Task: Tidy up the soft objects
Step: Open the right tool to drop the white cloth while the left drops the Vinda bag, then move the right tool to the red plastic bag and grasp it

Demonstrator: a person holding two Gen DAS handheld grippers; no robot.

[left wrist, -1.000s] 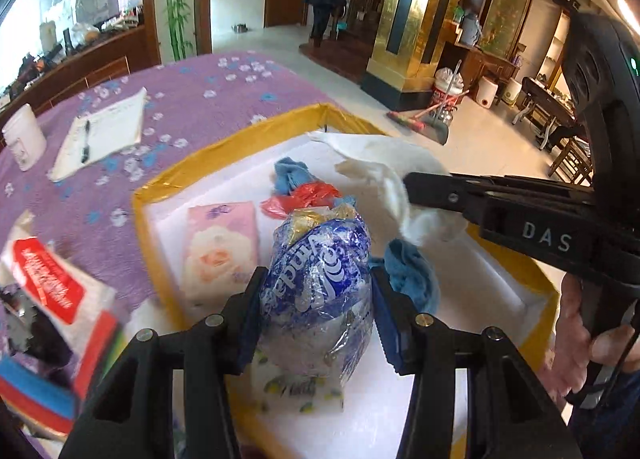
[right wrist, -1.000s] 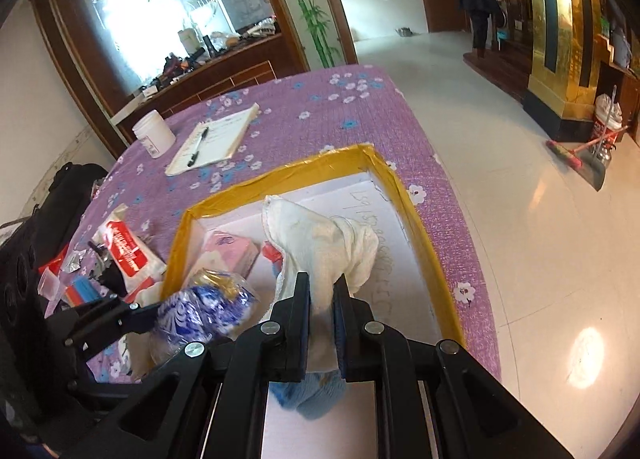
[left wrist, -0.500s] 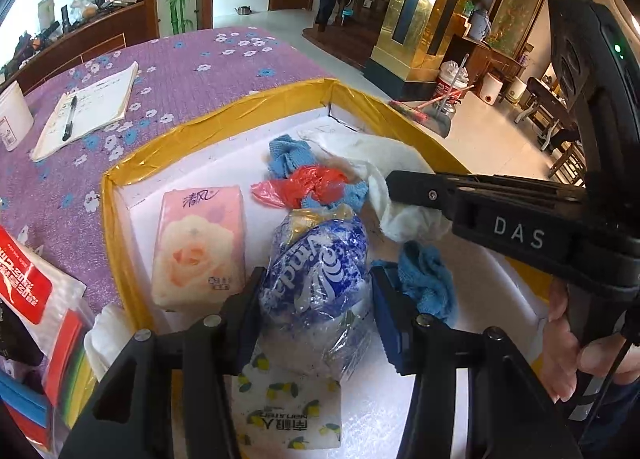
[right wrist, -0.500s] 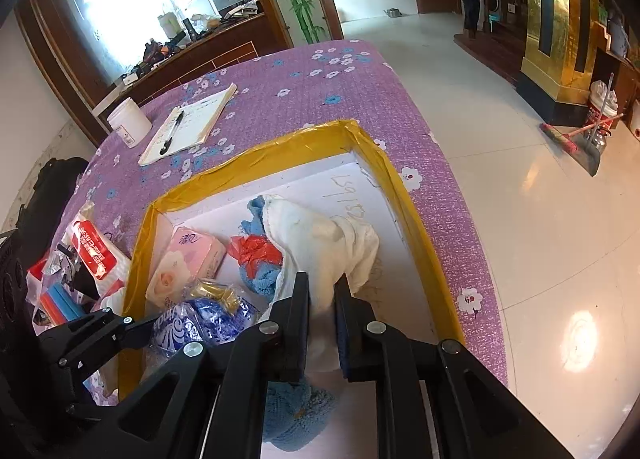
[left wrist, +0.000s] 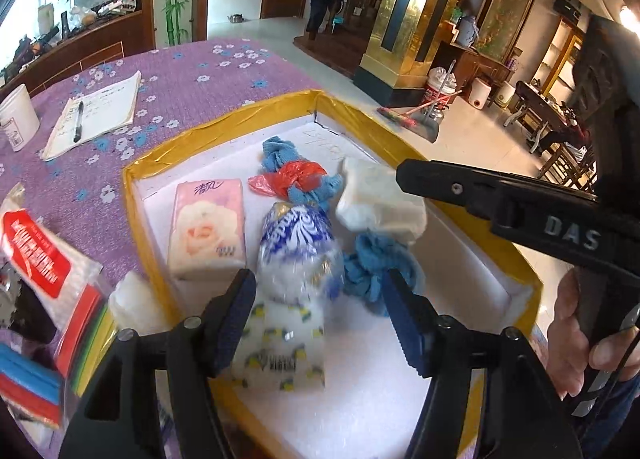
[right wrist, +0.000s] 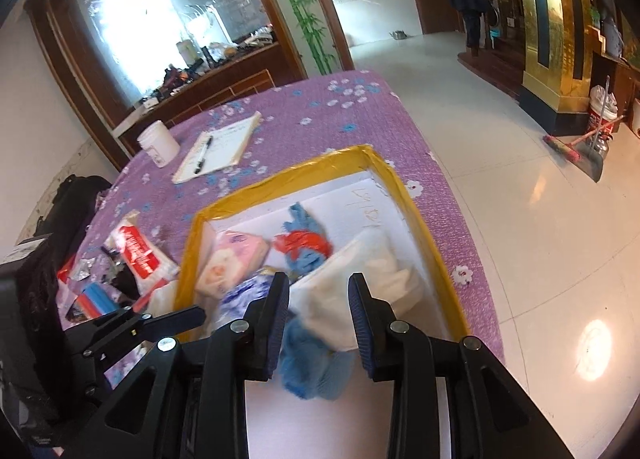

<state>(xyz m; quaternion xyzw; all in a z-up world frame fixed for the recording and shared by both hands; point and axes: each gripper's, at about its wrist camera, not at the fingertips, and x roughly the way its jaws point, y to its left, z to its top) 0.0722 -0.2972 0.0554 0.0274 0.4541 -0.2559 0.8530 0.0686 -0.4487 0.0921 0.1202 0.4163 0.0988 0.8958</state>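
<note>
Release step: left gripper jaws just opened off the bag, right gripper jaws off the towel, both dropped in the tray. Next: another loose soft item is to be fetched from the desk.

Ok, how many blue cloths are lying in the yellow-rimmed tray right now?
2 visible. One fuzzy blue cloth lies near the front, under the white towel. The other blue cloth lies farther back, tangled with the red plastic bag. More could be hidden beneath the towel.

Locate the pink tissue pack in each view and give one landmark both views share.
Left wrist: pink tissue pack lies left of centre, by the tray's left wall.
Right wrist: it sits lower left of centre, in the tray's near-left corner.
Shared landmark: yellow-rimmed tray.
</note>
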